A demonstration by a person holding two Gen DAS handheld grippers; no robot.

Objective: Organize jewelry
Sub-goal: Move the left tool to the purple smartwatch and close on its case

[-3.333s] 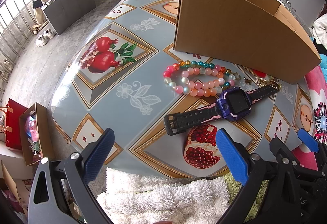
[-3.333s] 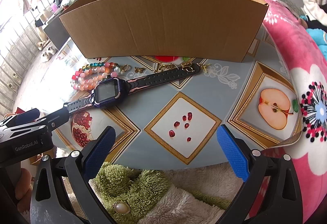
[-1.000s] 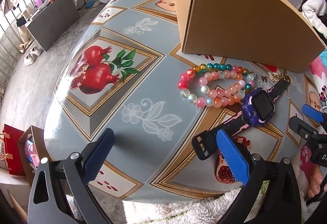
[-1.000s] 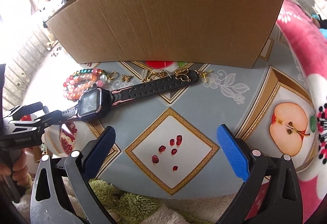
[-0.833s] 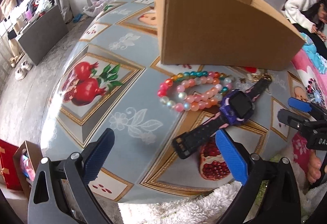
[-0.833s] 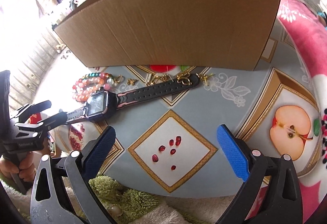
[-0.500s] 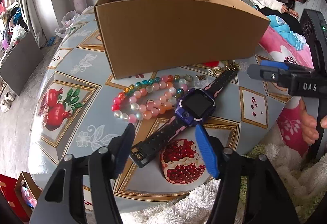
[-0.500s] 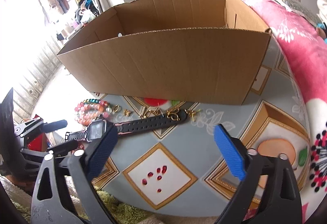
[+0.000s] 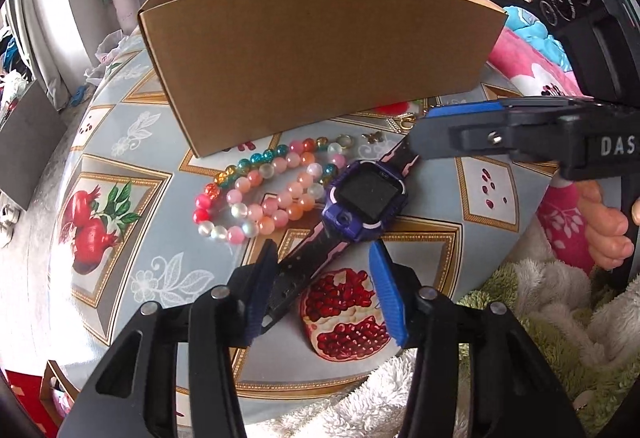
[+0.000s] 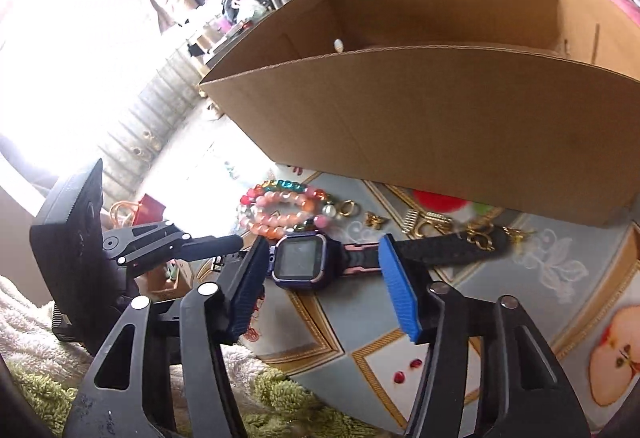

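Watch [image 9: 366, 196] lies flat on the bench [image 9: 132, 142], purple case up, its black strap running out both ways. Left gripper [image 9: 320, 288] straddles the near strap end: its fingers have just been closing, yet they stand apart, the strap between them, and whether the darker finger [image 9: 260, 286] touches it cannot be told. Right gripper [image 10: 324, 280] frames the watch case and the first stretch of the far strap; its fingers have also been closing and remain apart, pressing nothing. Beaded bracelets [image 9: 260, 188] lie just beside the case, touching it, with small gold charms [image 10: 436, 224] along the far strap end. Cardboard box [image 9: 320, 50], open-topped, stands right behind them. Bench edge runs just below the left gripper, with fluffy fabric [image 9: 400, 390] beyond it.
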